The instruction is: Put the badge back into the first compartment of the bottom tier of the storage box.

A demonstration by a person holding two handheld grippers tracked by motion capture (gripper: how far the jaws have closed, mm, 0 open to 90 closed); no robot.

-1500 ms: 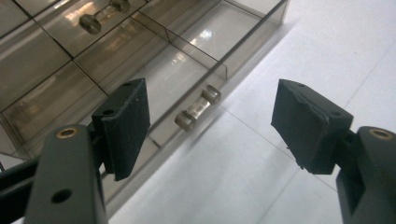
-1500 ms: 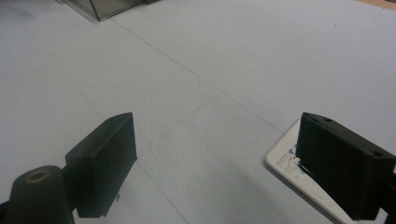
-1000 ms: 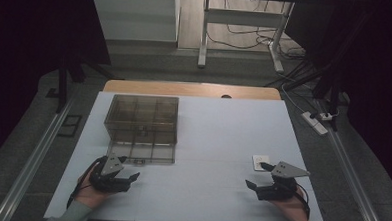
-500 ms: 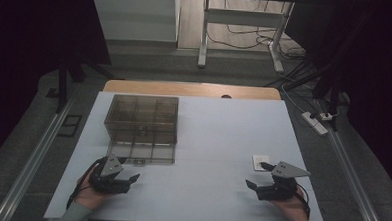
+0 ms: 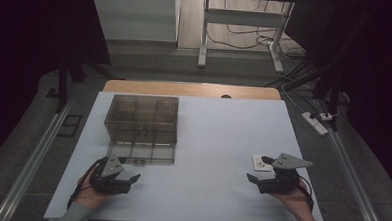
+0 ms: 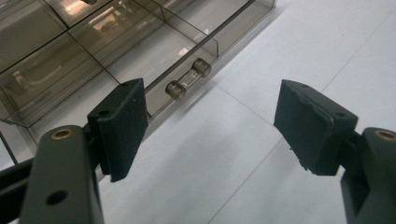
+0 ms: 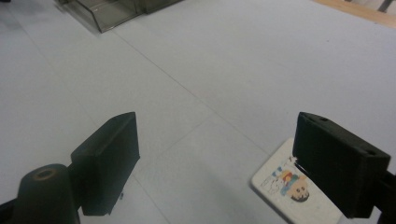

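1. I see a white table [image 5: 222,141] with a wooden strip along its far edge, in a dim room with a grey floor, cables and a power strip [image 5: 316,122] off to one side.
2. My left gripper [image 6: 210,126] has its jaws wide apart, gripping nothing; ahead of the left jaw sits a smoky clear compartment box [image 6: 93,42] with its small barrel latch [image 6: 187,79].
3. My right gripper [image 7: 224,163] is also spread wide and empty; a small white card [image 7: 285,184] with a colourful cartoon print lies flat just beside its right jaw.
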